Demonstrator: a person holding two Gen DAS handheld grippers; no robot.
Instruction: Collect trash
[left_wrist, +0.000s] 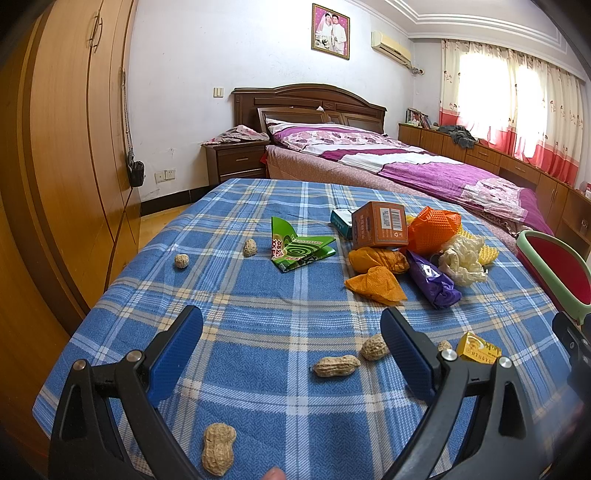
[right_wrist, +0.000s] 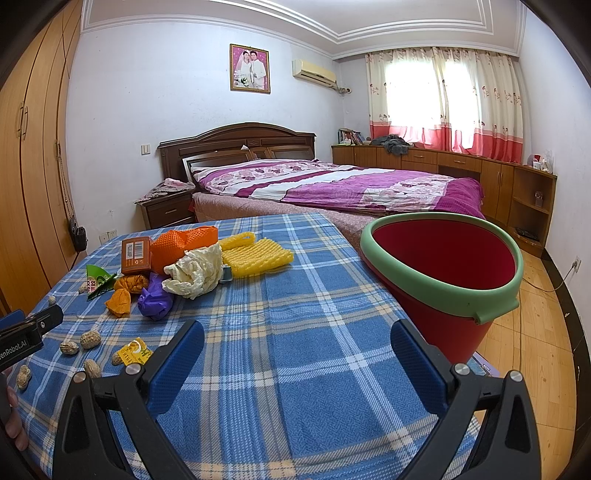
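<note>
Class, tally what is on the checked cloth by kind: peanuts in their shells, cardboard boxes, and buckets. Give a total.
Peanuts: 7
Cardboard boxes: 3 (orange box, blue-and-white box, small yellow box)
Buckets: 1 (red bucket with a green rim)
Total: 11

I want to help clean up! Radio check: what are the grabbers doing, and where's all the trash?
Left gripper open, empty. Right gripper open, empty. Trash pile and peanuts on the checked cloth; red bucket empty at right. Nothing in the way.
</note>
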